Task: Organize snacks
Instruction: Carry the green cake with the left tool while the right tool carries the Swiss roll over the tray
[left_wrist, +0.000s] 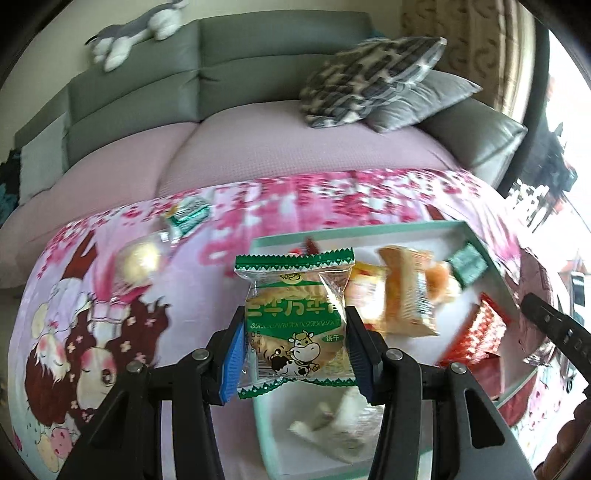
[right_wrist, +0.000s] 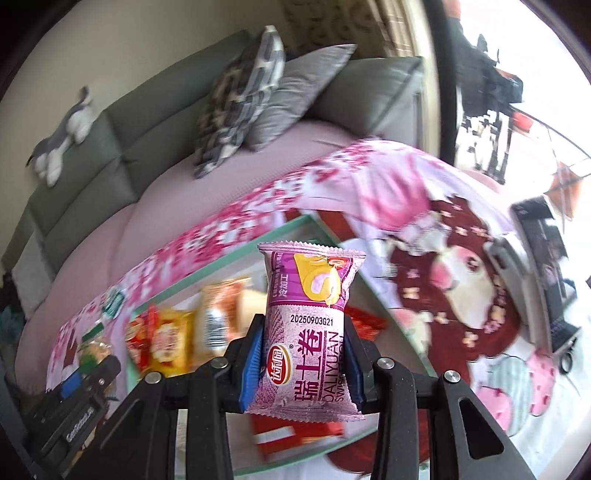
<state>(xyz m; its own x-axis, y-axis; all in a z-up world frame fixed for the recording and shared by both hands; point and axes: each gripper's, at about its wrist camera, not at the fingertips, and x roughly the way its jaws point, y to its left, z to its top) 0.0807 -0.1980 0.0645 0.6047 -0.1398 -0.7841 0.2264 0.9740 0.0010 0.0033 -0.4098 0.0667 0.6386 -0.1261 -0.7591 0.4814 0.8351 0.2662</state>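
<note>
Nearest in the left wrist view, between the blue pads: left gripper (left_wrist: 295, 354) closed on a green-and-clear snack packet (left_wrist: 295, 321) with a cartoon cow, held upright, pads (left_wrist: 232, 360) pressing both its side edges. Just below and behind it, a white tray with a mint green rim (left_wrist: 484, 254) on the tabletop, covered by a pink floral cloth with cartoon figures (left_wrist: 92, 332). Inside the tray: a blurred white wrapper (left_wrist: 332, 424) near the front, a red packet (left_wrist: 476, 332) at the right side, an orange-yellow packet (left_wrist: 406, 291) in the middle, a small dark green packet (left_wrist: 467, 264) toward the far right corner. Outside the tray, on the cloth to the left: a round pale snack in clear wrap (left_wrist: 138, 262), and farther away a green-and-white packet (left_wrist: 186, 218).

Nearest in the right wrist view: right gripper (right_wrist: 301, 365) closed on a purple Swiss roll packet (right_wrist: 306, 332), upright, above the same tray (right_wrist: 221, 271). At the lower left edge of that view, the black body of the other gripper, its state not readable from this side.

Behind the tabletop: a sofa with a pink seat cover (left_wrist: 258, 140) and grey-green back cushions, a patterned pillow (left_wrist: 369, 77) leaning on a grey pillow (left_wrist: 421, 103), and on top of the backrest a grey-and-white plush toy (left_wrist: 140, 33).
</note>
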